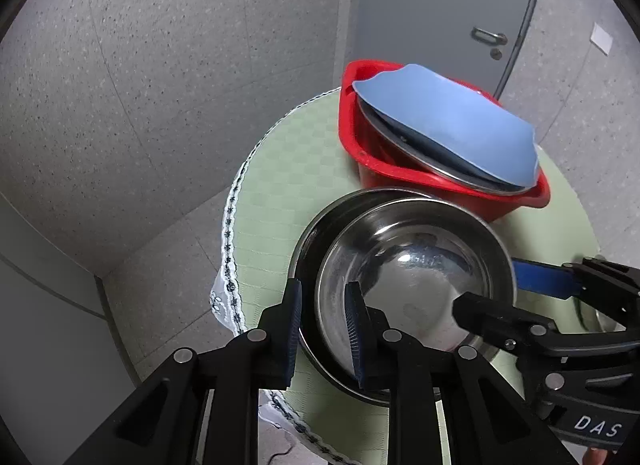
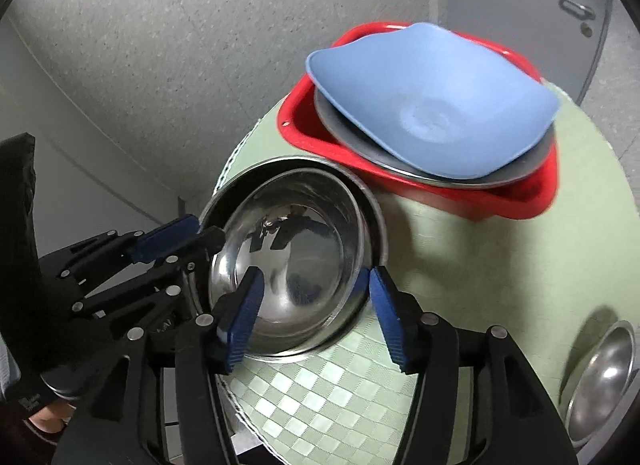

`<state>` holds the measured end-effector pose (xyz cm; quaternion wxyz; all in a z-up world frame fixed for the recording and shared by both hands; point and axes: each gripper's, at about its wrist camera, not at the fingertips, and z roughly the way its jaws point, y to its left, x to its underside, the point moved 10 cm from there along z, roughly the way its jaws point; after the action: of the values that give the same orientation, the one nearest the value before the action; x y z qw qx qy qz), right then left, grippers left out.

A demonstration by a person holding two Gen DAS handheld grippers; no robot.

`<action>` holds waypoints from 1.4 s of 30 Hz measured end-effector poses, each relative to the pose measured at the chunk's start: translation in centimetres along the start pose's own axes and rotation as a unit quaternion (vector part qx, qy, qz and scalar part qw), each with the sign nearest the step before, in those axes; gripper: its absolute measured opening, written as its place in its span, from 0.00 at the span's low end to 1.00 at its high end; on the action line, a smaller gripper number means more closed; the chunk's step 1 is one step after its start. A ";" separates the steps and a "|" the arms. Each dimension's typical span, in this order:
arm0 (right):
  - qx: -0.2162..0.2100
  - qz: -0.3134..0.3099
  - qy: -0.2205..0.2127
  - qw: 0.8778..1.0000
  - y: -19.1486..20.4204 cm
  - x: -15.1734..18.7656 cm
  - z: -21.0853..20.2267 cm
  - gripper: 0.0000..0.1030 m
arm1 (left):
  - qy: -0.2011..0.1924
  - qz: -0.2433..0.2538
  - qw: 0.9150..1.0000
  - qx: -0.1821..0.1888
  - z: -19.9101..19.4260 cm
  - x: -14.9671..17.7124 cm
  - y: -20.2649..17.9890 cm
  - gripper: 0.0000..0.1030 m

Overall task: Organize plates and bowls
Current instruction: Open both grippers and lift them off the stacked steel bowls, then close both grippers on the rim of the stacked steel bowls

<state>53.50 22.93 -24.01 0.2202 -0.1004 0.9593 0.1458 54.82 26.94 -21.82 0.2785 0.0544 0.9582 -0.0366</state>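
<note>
A steel bowl (image 1: 404, 285) nested in a larger steel bowl sits on the round green table (image 1: 280, 185). My left gripper (image 1: 326, 329) straddles the left rims of the nested bowls, its jaws a little apart, one finger outside and one inside. My right gripper (image 2: 316, 313) is open, one finger inside the bowl (image 2: 296, 261) and one outside its right rim. Behind, a red basin (image 1: 404, 169) holds a steel plate and a blue plate (image 1: 452, 121) on top. The basin (image 2: 520, 193) and blue plate (image 2: 432, 101) also show in the right wrist view.
Another steel bowl (image 2: 604, 377) lies at the table's right edge. The table edge with lace trim (image 1: 232, 225) drops off to grey floor on the left. A grey door (image 1: 440, 5) stands behind the basin.
</note>
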 end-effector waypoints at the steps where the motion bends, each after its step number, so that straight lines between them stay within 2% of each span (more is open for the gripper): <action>1: 0.000 0.000 -0.002 1.000 -0.2 0.1 -0.3 0.55 | -0.004 0.001 1.000 -0.001 -0.2 -0.1 -0.1 0.21; 5: -0.012 0.008 -0.030 0.999 -1.2 0.4 -2.2 0.55 | -0.025 0.003 1.000 -0.001 -1.7 -0.5 -1.1 0.30; 11: -0.001 0.014 -0.085 0.996 -3.3 0.2 -6.2 0.55 | -0.060 0.020 0.998 0.017 -4.7 -1.0 -5.4 0.43; 16: 0.035 0.043 -0.141 0.988 -9.4 1.8 -11.8 0.57 | -0.082 0.057 0.994 0.047 -6.6 -1.1 -12.0 0.54; 20: 0.064 0.080 -0.158 0.982 -15.6 3.8 -14.6 0.59 | -0.080 0.086 0.990 0.080 -6.4 -0.3 -17.8 0.63; 24: 0.078 0.130 -0.146 0.978 -21.7 6.5 -15.0 0.60 | -0.057 0.114 0.987 0.098 -4.5 1.0 -23.4 0.64; 26: 0.081 0.151 -0.133 0.976 -24.0 8.2 -14.8 0.60 | -0.042 0.119 0.986 0.105 -3.3 1.8 -25.1 0.65; 30: 0.072 0.178 -0.110 0.975 -27.0 10.6 -13.6 0.60 | -0.012 0.127 0.987 0.095 -0.8 3.2 -27.2 0.65; 35: 0.038 0.188 -0.082 0.978 -27.6 12.6 -11.4 0.59 | 0.023 0.127 0.988 0.086 2.0 4.0 -28.9 0.65; 39: 0.005 0.185 -0.063 0.981 -27.1 13.3 -9.3 0.55 | 0.047 0.120 0.989 0.075 3.7 4.4 -30.2 0.63; 40: -0.001 0.182 -0.060 0.981 -27.3 13.6 -8.9 0.52 | 0.051 0.120 0.989 0.075 4.1 4.5 -30.5 0.62; 42: -0.008 0.179 -0.052 0.982 -27.1 13.7 -8.1 0.43 | 0.062 0.122 0.988 0.076 4.7 4.6 -30.9 0.52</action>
<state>45.16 -6.87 -29.61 0.2391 0.0794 0.9478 0.1954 49.60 -3.82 -27.07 0.2164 0.1939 0.9542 -0.0716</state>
